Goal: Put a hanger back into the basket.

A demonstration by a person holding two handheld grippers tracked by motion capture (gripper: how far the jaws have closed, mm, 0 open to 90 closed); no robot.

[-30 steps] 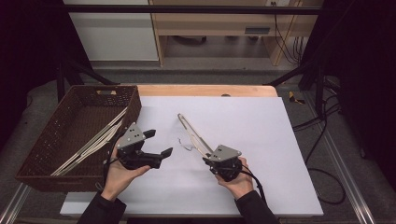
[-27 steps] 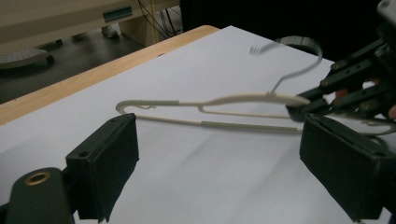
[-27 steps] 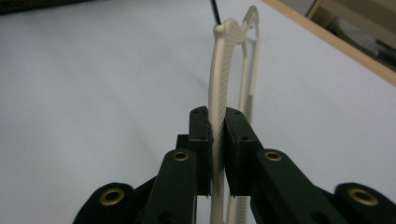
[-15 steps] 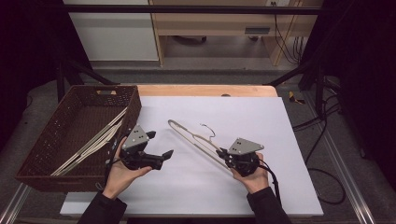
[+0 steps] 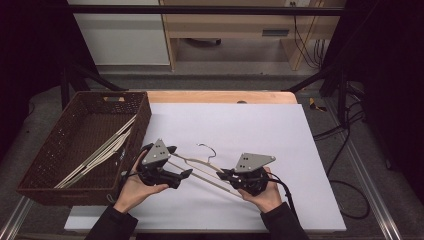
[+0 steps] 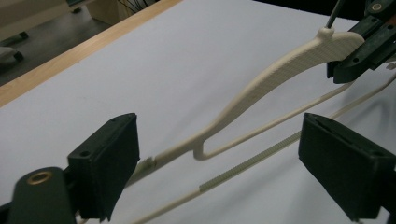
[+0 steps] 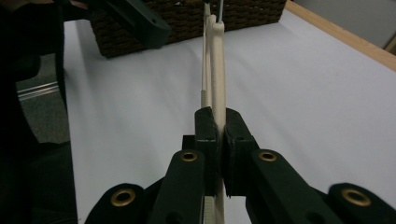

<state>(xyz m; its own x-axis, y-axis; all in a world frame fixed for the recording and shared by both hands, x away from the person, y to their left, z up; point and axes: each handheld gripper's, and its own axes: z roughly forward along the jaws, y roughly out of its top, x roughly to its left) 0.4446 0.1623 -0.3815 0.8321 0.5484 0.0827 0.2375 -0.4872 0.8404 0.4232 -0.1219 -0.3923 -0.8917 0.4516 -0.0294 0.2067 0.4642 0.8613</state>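
**Hanger clamped by the right tongs**

A cream hanger (image 5: 200,170) is held just above the white desk (image 5: 300,150), right of the basket (image 5: 65,145). The right tongs (image 5: 225,175) are clamped on one of its ends. The left tongs (image 5: 180,161) are kept apart, with the hanger's other end between the pads, untouched.

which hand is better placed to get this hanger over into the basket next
Left, probably. The left tool sits beside the basket, jaws open around the hanger without pressing it. The right tool is shut on the hanger's far end, farther from the basket, so a handover looks likelier.
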